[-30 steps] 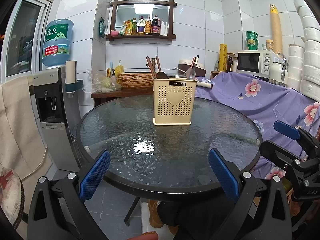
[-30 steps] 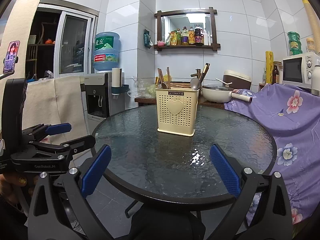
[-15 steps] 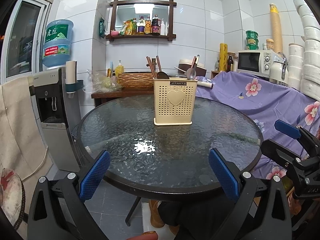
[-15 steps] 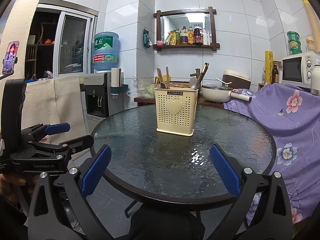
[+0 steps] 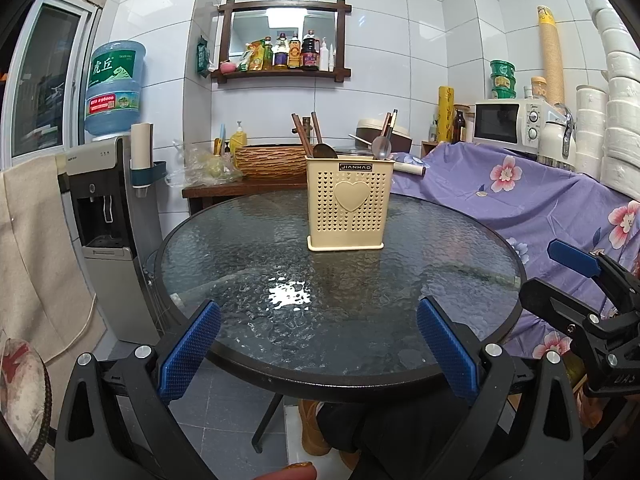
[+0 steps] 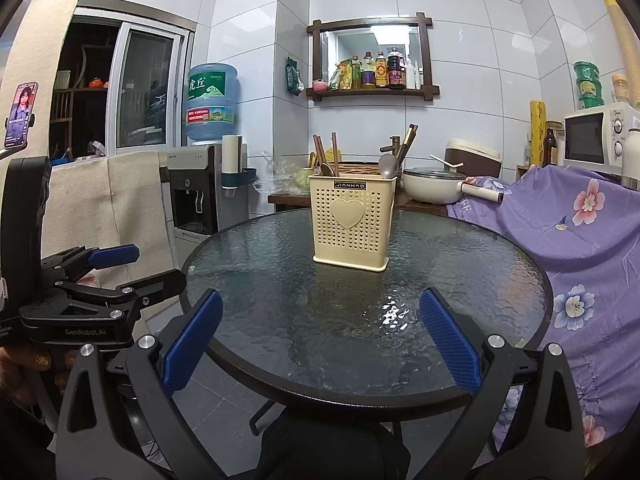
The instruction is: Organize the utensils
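Your left gripper (image 5: 318, 350) hangs just off the near edge of the round glass table (image 5: 224, 272), fingers spread wide and empty. Your right gripper (image 6: 320, 330) sits beside it at the same edge, likewise wide apart with nothing between the pads. By my read, everything is already stowed, so if you reach in, come down from above and stay clear of the handles.

The cream utensil holder (image 5: 347, 208) stands upright toward the table's far edge. Brown chopsticks (image 5: 301, 135) and a dark spoon (image 5: 325, 151) rise from its left side; a metal spoon (image 5: 381, 147) and more chopsticks (image 5: 390, 122) from its right. I can't make out any divider.
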Action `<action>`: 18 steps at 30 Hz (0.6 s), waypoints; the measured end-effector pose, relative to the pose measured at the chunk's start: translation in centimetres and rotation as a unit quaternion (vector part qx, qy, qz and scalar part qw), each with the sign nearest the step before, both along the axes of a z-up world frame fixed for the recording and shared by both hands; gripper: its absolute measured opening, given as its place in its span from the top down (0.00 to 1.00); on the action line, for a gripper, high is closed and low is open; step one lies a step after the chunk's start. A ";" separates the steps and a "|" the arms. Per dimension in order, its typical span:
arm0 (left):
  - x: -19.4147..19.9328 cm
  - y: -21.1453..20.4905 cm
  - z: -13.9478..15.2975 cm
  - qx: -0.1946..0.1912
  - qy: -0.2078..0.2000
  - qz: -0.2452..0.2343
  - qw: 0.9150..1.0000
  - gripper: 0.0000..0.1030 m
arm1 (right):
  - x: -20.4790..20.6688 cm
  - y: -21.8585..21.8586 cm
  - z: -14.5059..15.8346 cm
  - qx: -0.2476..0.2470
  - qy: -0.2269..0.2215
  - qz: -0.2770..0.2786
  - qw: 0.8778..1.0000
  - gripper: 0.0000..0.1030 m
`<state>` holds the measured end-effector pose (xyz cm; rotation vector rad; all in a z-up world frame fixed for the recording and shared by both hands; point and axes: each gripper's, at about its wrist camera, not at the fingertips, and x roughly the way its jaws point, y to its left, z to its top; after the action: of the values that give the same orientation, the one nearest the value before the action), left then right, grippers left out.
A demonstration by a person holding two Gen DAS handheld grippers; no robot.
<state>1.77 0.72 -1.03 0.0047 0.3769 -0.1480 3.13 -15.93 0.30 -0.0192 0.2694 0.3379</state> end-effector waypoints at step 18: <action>-0.2 0.0 0.2 -0.004 -0.003 -0.006 1.000 0.06 | 0.1 -0.1 -0.1 0.000 0.001 -0.003 1.000 0.06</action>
<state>1.57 0.69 -0.87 0.0003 0.3698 -0.1615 3.25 -16.00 0.21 -0.0175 0.2722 0.3327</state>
